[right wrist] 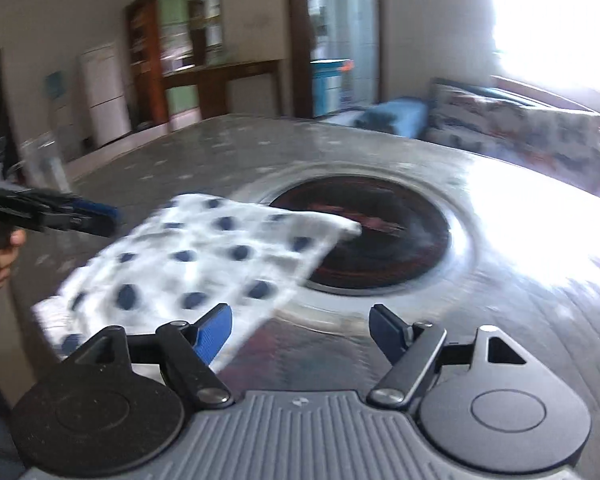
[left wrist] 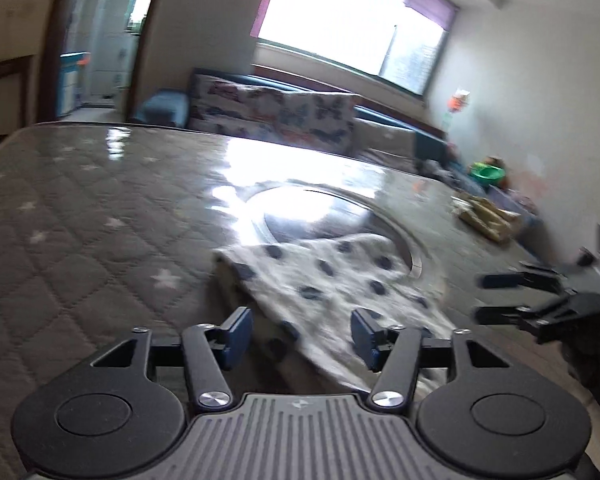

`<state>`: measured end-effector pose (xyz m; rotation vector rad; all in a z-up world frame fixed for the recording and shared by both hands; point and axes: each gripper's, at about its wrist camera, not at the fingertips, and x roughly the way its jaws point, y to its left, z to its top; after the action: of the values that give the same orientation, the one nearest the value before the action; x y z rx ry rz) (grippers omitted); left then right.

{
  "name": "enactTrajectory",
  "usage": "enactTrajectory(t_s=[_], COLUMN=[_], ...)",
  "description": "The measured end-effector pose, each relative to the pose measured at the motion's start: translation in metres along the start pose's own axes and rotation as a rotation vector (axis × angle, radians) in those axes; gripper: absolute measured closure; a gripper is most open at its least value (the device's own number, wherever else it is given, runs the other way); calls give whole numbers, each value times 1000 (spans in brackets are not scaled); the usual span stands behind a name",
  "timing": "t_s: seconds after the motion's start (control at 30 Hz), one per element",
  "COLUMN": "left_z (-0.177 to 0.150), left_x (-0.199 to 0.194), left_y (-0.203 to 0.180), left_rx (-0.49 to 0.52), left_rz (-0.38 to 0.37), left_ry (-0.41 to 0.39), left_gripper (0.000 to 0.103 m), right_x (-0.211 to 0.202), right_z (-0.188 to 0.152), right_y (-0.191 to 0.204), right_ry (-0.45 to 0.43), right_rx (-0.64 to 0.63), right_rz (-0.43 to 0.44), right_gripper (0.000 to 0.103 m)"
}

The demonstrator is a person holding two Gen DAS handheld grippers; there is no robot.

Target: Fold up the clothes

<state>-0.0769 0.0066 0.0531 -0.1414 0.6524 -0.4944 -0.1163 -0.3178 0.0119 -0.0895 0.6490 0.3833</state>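
Note:
A white cloth with dark blue dots (left wrist: 340,284) lies folded and flat on the table, partly over the round dark cooktop (left wrist: 308,220). It also shows in the right wrist view (right wrist: 196,264). My left gripper (left wrist: 300,336) is open and empty, just above the cloth's near edge. My right gripper (right wrist: 300,332) is open and empty, with its left finger over the cloth's near corner. The right gripper also shows in the left wrist view (left wrist: 496,296), at the right, open. The left gripper shows in the right wrist view (right wrist: 80,216), at the left beside the cloth.
The table wears a grey quilted cover with white stars (left wrist: 80,220) under glossy plastic. A yellow package (left wrist: 484,216) lies at its far right. A sofa with butterfly cushions (left wrist: 284,116) stands behind, under a bright window. A white fridge (right wrist: 104,92) and wooden shelves stand farther off.

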Motion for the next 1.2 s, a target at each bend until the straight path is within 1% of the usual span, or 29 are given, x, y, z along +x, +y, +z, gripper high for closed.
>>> enactTrajectory(t_s=[0.07,0.1,0.17,0.2,0.27,0.4,0.47,0.53,0.63,0.73,0.87,1.1,1.2], left_z=[1,2,2,3,3,3,4,6,7,9,11,11,10], left_x=[3,6,11,14,22,32,36,40,47,52,58,64,65], left_y=[5,8,16,20,28,38,44,50,55,57,57,52,53], left_rx=[6,6,-9,-23,-37,-24,-33,-45,-33,-26,-22,-19,-21], left_rz=[70,106,159,184,223,302,335,363,420,453,474,498,498], left_ry=[-12,-14,-5,0,14,30,40,50,61,63,60,51,45], left_gripper=[35,34,33,31,28,20,19,19,17,15,11,0,0], right_x=[0,0,1,2,3,8,7,10,16,20,23,26,27], right_z=[-5,-9,-14,-15,-19,-27,-30,-31,-33,-35,-38,-36,-37], right_y=[-11,-19,-29,-33,-43,-61,-70,-76,-83,-89,-94,-96,-99], right_ry=[-5,-6,-5,-4,-2,-2,-3,-1,7,20,29,46,48], right_rx=[41,69,95,105,126,146,163,171,182,208,226,229,252], right_rz=[-47,-78,-128,-152,-200,-288,-319,-350,-375,-391,-395,-396,-383], right_gripper=[16,14,13,10,7,2,0,0,0,0,0,0,0])
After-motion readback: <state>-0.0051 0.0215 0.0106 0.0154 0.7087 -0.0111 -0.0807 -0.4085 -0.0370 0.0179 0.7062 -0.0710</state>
